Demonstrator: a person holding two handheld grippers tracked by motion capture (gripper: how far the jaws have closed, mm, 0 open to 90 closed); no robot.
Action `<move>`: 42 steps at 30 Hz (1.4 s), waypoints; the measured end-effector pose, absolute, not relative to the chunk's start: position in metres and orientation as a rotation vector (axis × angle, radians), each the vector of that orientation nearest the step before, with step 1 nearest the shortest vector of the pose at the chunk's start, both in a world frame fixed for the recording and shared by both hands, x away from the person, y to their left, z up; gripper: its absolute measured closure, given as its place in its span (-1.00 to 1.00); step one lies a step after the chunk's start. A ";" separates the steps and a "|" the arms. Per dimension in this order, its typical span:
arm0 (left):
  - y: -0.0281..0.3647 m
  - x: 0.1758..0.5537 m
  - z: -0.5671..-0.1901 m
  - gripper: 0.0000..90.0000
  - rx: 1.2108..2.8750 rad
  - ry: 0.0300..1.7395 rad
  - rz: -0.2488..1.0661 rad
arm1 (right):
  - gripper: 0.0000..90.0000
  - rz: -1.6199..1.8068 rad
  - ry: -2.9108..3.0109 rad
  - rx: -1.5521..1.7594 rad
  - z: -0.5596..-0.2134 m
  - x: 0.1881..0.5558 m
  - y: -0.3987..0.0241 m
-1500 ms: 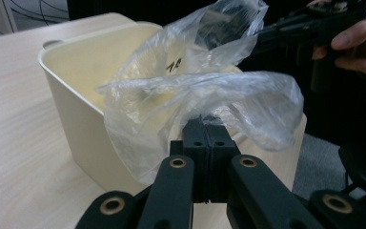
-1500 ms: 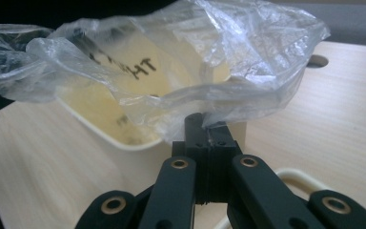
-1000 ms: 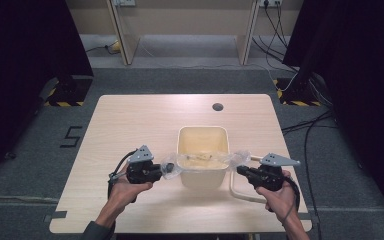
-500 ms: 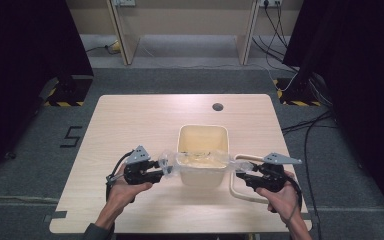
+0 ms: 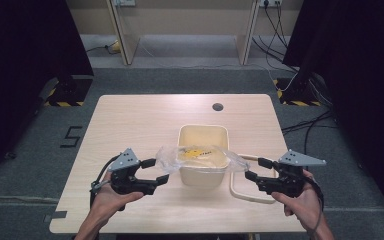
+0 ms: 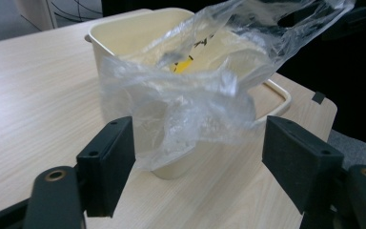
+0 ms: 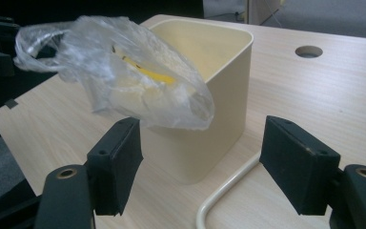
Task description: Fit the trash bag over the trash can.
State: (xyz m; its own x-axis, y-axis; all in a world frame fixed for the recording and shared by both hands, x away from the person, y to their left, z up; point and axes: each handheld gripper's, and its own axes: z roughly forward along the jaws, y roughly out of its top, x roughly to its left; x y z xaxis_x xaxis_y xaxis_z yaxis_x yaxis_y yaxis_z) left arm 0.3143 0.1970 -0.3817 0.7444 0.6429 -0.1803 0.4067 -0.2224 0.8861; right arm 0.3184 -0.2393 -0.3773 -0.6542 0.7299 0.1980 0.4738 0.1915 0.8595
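Centre of the high view: cream plastic bin (image 5: pixel 203 159) on the wooden table (image 5: pixel 130 125), a clear plastic bag (image 5: pixel 200 157) draped across its near rim with loose ends trailing to both sides. Lower left, left gripper (image 5: pixel 155 171), jaws spread wide, nothing held, just beside the bag's left end. Lower right, right gripper (image 5: pixel 257 169), jaws likewise wide and empty, near the bag's right end. A cream looped handle (image 5: pixel 240 192) lies flat on the table right of the bin.

Left gripper view: bag (image 6: pixel 195 90) hangs crumpled in the middle of the frame, between and beyond the parted jaws; bin (image 6: pixel 124 38) behind it.

Right gripper view: bag (image 7: pixel 124 71) upper left, above the left jaw; bin (image 7: pixel 209 95) centre.

Risks, as judged: thin film may slip from a shallow pinch; uneven pulling could drag the bag off the rim or tip the light bin.
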 end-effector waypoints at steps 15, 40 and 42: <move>0.187 0.335 -0.348 -0.48 1.751 0.854 0.314 | -0.45 1.530 2.157 1.063 -0.326 0.326 -0.214; 0.154 0.371 -0.353 -0.39 1.874 0.911 0.334 | -0.29 1.426 2.243 0.977 -0.290 0.373 -0.167; 0.154 0.372 -0.350 -0.40 1.867 0.906 0.322 | -0.25 1.401 2.266 0.984 -0.294 0.382 -0.161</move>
State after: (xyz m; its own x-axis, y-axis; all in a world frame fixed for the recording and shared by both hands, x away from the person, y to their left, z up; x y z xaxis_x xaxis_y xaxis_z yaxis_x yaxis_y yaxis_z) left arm 0.3720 0.1544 -0.3505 0.6843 0.7098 -0.1670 0.4450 -0.2250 0.8668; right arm 0.3823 -0.1611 -0.2944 -0.7202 0.6870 0.0972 0.3941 0.2897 0.8722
